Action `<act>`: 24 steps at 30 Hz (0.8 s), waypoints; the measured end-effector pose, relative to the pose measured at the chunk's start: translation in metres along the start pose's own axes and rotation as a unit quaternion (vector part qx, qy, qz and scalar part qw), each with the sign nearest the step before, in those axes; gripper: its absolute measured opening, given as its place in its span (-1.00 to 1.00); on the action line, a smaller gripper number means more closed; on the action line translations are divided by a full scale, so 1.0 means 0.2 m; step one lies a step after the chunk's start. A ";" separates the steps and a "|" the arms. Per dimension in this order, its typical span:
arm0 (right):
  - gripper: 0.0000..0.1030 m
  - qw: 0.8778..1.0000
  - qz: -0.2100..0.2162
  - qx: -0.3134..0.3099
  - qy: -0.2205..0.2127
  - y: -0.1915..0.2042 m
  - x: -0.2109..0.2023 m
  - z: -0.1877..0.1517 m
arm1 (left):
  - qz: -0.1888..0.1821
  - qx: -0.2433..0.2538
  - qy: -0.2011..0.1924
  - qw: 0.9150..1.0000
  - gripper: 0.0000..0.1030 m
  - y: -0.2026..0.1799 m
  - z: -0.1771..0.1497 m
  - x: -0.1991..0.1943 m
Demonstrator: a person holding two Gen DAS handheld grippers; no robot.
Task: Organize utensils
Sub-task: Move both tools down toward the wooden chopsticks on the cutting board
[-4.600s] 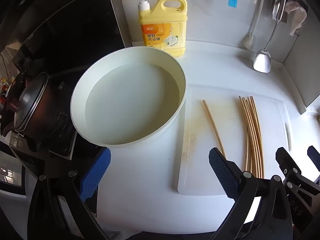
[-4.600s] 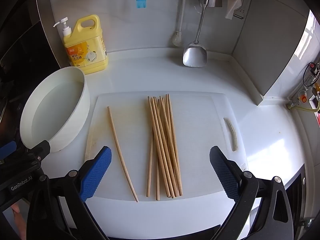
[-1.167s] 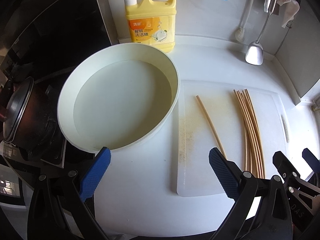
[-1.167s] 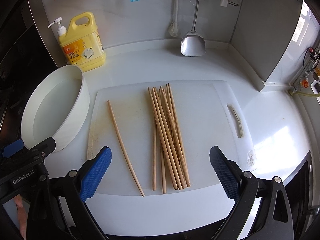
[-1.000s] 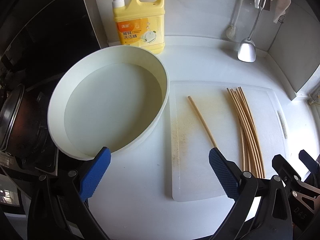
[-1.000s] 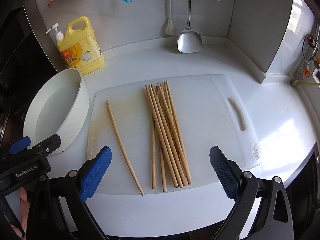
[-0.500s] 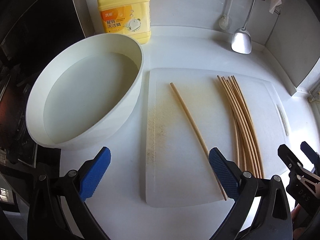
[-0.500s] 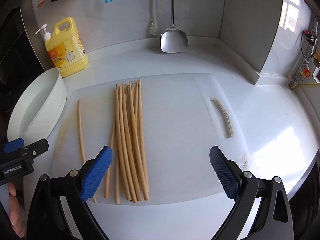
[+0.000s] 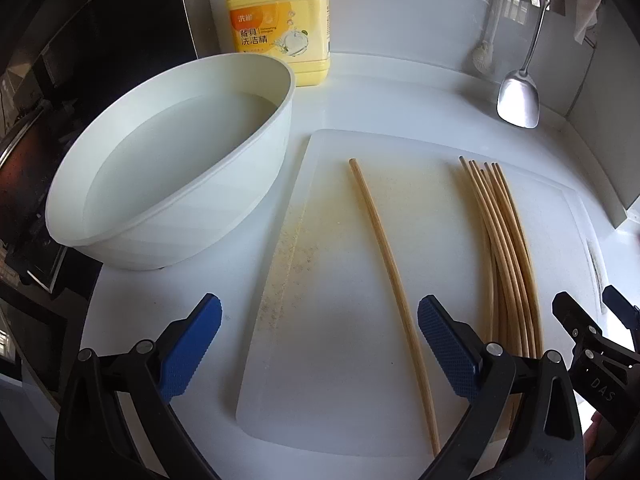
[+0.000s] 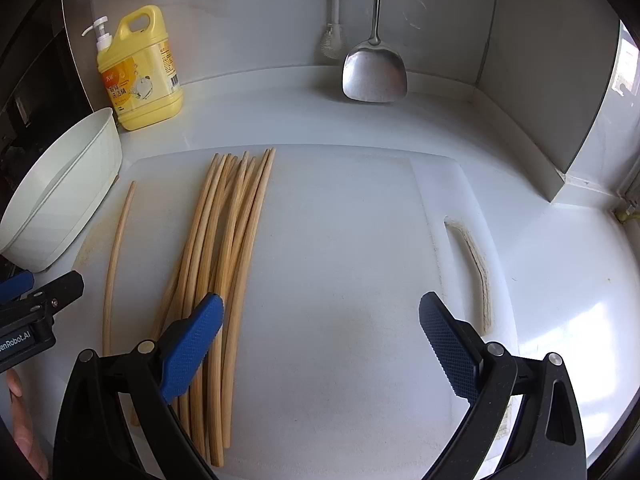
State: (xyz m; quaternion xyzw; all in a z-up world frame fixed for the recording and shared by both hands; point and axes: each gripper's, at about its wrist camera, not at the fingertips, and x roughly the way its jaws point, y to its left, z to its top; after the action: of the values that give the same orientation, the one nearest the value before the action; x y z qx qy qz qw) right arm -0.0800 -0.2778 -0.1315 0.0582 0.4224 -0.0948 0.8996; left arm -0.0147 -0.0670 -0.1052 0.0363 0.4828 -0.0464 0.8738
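Observation:
A bundle of several wooden chopsticks (image 10: 228, 248) lies on a white cutting board (image 10: 340, 280); it also shows in the left wrist view (image 9: 506, 240). A single chopstick (image 9: 390, 268) lies apart to its left, also in the right wrist view (image 10: 116, 256). My left gripper (image 9: 320, 344) is open and empty above the board's near left part, the single chopstick running under its right finger. My right gripper (image 10: 320, 340) is open and empty above the board, its left finger over the bundle's near end.
A white basin (image 9: 168, 168) with water stands left of the board. A yellow detergent bottle (image 9: 280, 20) stands at the back wall. A metal spatula (image 10: 374, 68) and a brush (image 10: 332, 40) hang on the wall. A dark stove is at far left.
Both grippers have moved right and closer to the board. The basin has slid left in both views. The chopsticks have not moved.

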 end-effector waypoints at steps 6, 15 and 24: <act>0.82 1.000 -0.006 0.005 -0.012 0.00 0.05 0.01 | 0.000 -0.014 -0.007 1.000 0.88 0.00 -0.01 0.06; 0.82 1.000 -0.020 -0.002 -0.007 0.03 0.07 0.03 | 0.004 -0.014 -0.003 1.000 0.88 0.00 -0.02 0.11; 0.82 0.999 -0.028 -0.014 -0.004 0.06 0.09 0.02 | 0.000 -0.019 -0.007 1.000 0.88 0.00 -0.03 0.12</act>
State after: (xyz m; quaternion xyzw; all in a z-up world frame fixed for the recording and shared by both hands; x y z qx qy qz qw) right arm -0.0626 -0.2686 -0.1435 0.0331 0.4216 -0.1145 0.8989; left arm -0.0071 -0.0670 -0.1287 0.0191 0.4778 -0.0370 0.8775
